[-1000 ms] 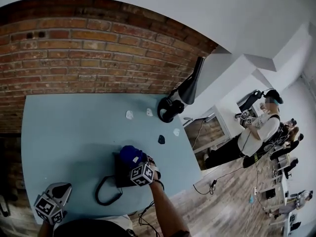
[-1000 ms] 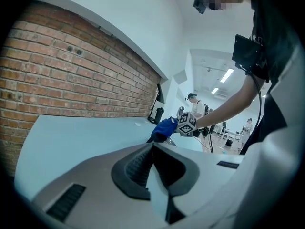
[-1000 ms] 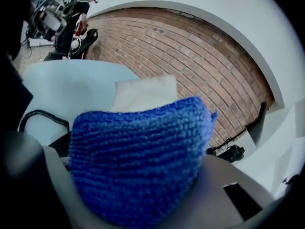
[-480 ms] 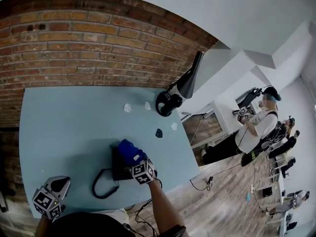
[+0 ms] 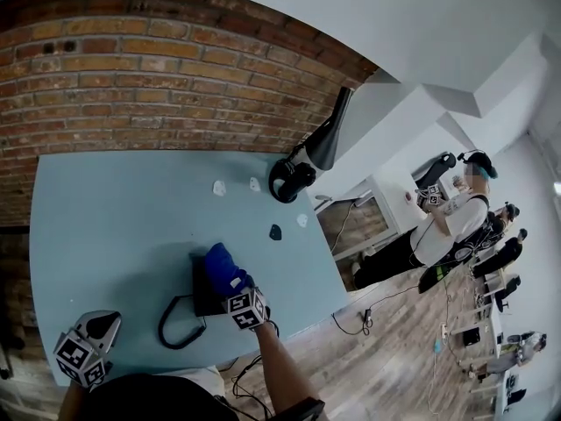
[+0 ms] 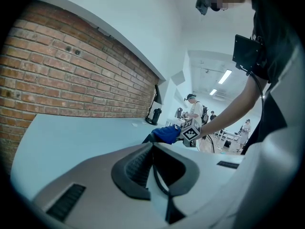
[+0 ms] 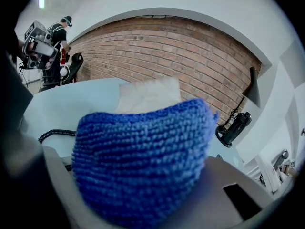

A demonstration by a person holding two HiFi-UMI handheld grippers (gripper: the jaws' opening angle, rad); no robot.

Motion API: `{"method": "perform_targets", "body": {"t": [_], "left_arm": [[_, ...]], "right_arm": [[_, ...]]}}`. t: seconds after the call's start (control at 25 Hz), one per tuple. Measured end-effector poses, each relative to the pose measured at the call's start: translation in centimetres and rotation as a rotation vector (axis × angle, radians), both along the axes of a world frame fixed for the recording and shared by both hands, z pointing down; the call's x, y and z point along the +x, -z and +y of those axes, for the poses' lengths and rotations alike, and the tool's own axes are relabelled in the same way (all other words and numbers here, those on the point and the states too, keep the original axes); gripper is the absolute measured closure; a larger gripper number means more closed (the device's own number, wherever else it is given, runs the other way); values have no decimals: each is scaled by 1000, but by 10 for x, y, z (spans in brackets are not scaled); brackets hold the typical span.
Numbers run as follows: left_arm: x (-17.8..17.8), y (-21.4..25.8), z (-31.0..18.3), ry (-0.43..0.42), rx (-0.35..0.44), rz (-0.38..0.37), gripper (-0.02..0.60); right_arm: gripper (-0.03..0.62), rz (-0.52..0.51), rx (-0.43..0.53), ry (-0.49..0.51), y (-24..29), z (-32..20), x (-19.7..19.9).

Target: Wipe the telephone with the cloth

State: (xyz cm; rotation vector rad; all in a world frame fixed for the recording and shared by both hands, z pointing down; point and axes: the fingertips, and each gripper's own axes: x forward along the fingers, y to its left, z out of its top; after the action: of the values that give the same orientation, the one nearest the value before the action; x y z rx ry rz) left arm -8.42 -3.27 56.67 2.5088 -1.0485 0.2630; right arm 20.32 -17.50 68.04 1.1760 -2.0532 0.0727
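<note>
- The right gripper [image 5: 238, 296] is clenched on 1 blue cloth [image 7: 143, 161], which bulges out of its jaws.
- The cloth rests on top of the 1 black telephone [image 5: 202, 296], which sits near the front edge of the pale blue table [image 5: 105, 226]. Its coiled cord [image 5: 175, 330] loops out to the left.
- The left gripper [image 6: 153, 168] is closed on nothing and held well off to the left, away from the telephone.
- Judging by the contact, wiping looks under way. How much of the surface is done cannot be told, so the rest of the body probably remains.
- Also counted: 2 grippers, 3 white scraps [image 5: 219, 187], 1 dark scrap [image 5: 275, 232] and 1 black lamp [image 5: 302, 169] by the brick wall [image 5: 175, 86].
</note>
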Motion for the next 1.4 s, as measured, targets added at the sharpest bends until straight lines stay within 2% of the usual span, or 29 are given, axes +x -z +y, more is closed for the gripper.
{"method": "perform_targets", "body": {"t": [0.72,0.88,1.4], "left_arm": [[12,3,4,-28,-6,2,561],[9,0,4,-24,13,2,561],[13,2,9,-37,3,4,561]], "right_arm": [[540,-59,0,-116,-14,31,-3],[540,-71,3,-140,-16,38,-5],[540,-80,-18,-162,-28,57,-12]]}}
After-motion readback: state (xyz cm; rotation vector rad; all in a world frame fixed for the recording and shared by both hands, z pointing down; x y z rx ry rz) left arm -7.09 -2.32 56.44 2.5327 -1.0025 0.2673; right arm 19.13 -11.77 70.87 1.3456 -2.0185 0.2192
